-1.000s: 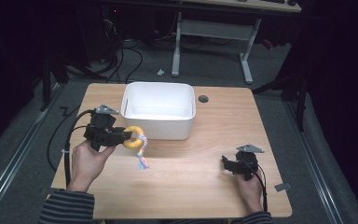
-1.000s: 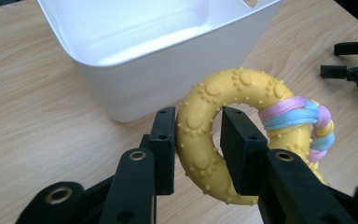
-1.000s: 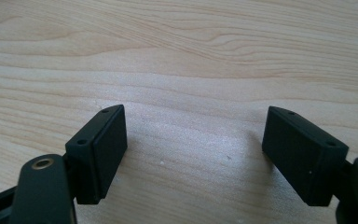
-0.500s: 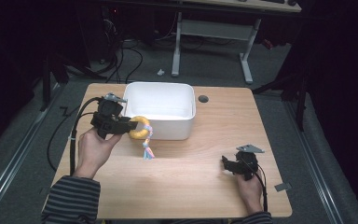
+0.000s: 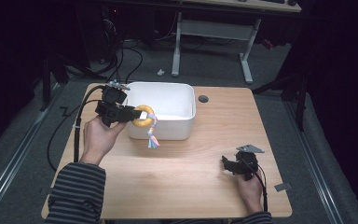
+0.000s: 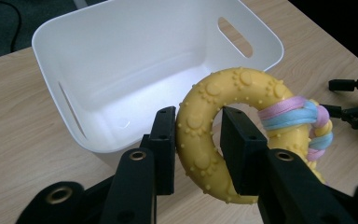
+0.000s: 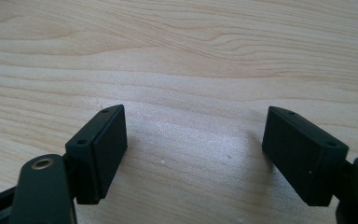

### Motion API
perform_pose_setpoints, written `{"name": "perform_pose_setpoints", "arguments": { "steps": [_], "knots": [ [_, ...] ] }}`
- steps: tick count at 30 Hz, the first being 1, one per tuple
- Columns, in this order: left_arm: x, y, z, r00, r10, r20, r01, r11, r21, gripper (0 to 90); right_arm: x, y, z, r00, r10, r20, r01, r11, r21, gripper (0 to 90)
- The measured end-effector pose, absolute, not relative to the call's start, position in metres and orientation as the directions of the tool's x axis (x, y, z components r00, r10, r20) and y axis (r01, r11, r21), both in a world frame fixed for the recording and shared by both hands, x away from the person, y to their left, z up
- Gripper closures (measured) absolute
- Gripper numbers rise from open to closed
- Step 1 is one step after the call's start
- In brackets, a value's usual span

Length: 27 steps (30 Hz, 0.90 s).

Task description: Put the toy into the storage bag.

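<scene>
Item one: yellow knobbed rubber ring toy with a braided pink, blue and yellow rope tail, being held off the table, hanging just at the near left rim of the bin, tail dangling down in front of the bin's near wall. Clamped across one side of the ring by the left gripper, one jaw outside the ring and one through its hole, both pressing on the rubber.

Item two: white rectangular plastic bin with slot handles, sitting on the far left half of the table, showing a bare white floor inside.

Item three: right gripper, resting low over the near right part of the table, well apart from bin and toy, jaws standing wide with bare wood between them.

Item four: light wooden table with rounded corners and a round cable hole just right of the bin.
</scene>
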<state>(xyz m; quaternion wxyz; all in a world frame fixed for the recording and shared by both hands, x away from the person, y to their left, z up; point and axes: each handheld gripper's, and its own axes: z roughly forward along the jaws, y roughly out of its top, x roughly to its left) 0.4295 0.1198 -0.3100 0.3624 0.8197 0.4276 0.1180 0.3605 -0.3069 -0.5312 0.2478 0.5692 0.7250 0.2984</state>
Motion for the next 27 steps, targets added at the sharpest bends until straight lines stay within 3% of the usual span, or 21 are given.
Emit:
{"name": "perform_pose_setpoints", "arguments": {
  "steps": [27],
  "knots": [
    [0.474,0.110,-0.311,0.536,0.834,-0.135,0.680,-0.330,0.655,67.1,0.360,-0.307,-0.531,-0.230,0.973,-0.019,0.677,0.174,0.715,22.0]
  ]
}}
